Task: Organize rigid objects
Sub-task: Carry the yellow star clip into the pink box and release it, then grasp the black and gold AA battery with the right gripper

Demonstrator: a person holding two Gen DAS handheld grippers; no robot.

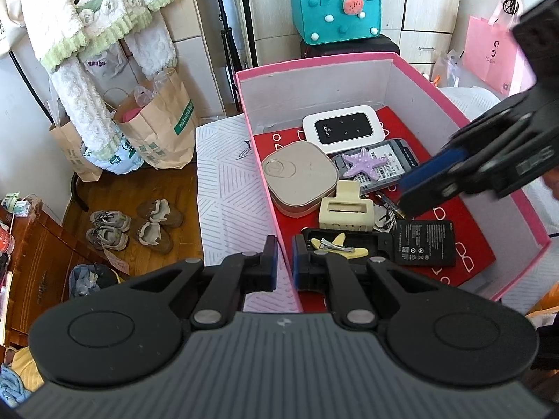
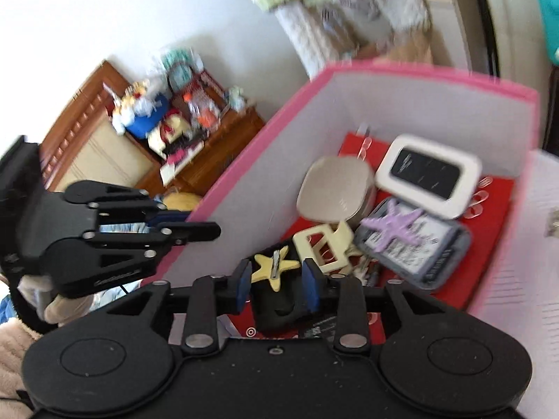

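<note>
A pink box [image 1: 349, 61] holds a white WiFi router [image 1: 344, 128], a beige square case [image 1: 300, 178], a purple starfish [image 1: 363, 164] on a grey device [image 1: 398, 160], a cream hair claw [image 1: 346, 209], a yellow star clip [image 1: 340, 246] on a black tray, a black battery [image 1: 424, 242] and keys. My left gripper [image 1: 284, 265] is almost closed astride the box's near wall, empty. My right gripper [image 2: 277, 281] is open over the box, above the yellow star clip [image 2: 276, 267]; it also shows in the left wrist view [image 1: 429, 181].
The box stands on a white patterned cloth [image 1: 223, 188]. Paper bags [image 1: 164, 125], shoes [image 1: 139, 227] and a wooden cabinet [image 1: 31, 255] lie to the left. A teal felt bag [image 1: 335, 10] and a pink bag [image 1: 492, 52] sit behind.
</note>
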